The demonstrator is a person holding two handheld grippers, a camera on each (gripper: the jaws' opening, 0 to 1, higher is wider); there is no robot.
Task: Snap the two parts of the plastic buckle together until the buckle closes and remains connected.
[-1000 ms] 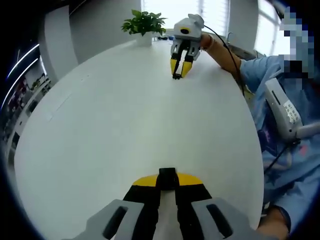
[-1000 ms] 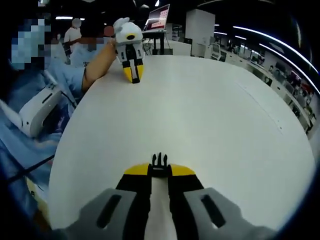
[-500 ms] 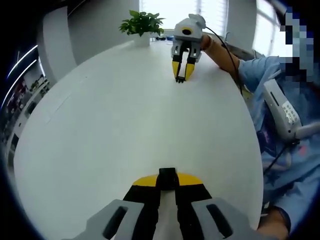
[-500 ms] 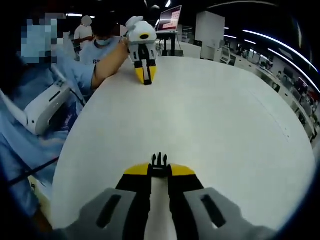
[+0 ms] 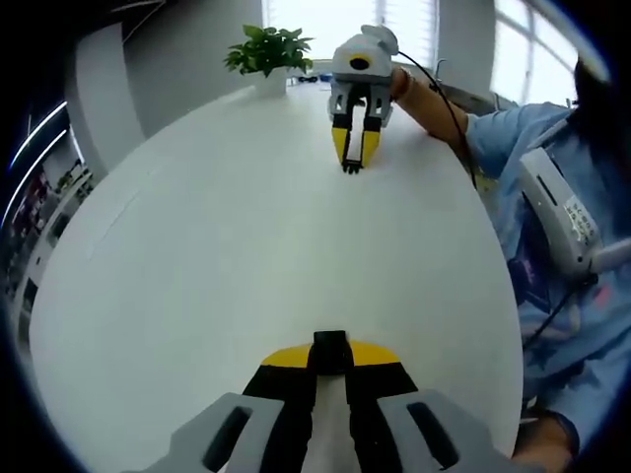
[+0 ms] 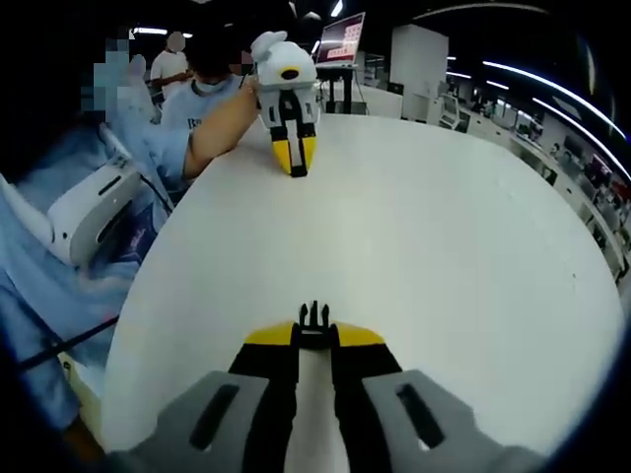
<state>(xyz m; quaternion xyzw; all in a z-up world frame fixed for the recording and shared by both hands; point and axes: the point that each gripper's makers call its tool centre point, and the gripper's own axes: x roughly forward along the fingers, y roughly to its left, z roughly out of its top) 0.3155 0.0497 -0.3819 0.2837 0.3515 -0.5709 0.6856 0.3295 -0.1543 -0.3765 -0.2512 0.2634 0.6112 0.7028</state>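
We hold the buckle in two separate halves, one in each tool. The pronged half (image 6: 315,317) sits pinched at the tip of our right gripper (image 6: 315,340), its prongs pointing forward over the white table (image 6: 454,256); the socket half (image 5: 330,347) is a small black block clamped at the tip of our left gripper (image 5: 330,360). Both pairs of jaws are closed on their pieces, and the two halves are well apart, facing each other across the table. In the left gripper view the right gripper (image 5: 353,148) shows at the far side with a dark bit at its tip, probably the prongs, though it is too small there to be sure. In the right gripper view the left gripper (image 6: 294,153) shows far off, held by a person's forearm (image 6: 222,123) in a blue sleeve. A potted plant (image 5: 264,54) stands at the far edge of the table, well clear of the work. We judge the joining is not yet begun. The risk from here is misalignment: if either tool is rolled or tilted as they meet, the prongs could strike the socket's rim, and a hard push could twist a half out of its light pinch and drop it.
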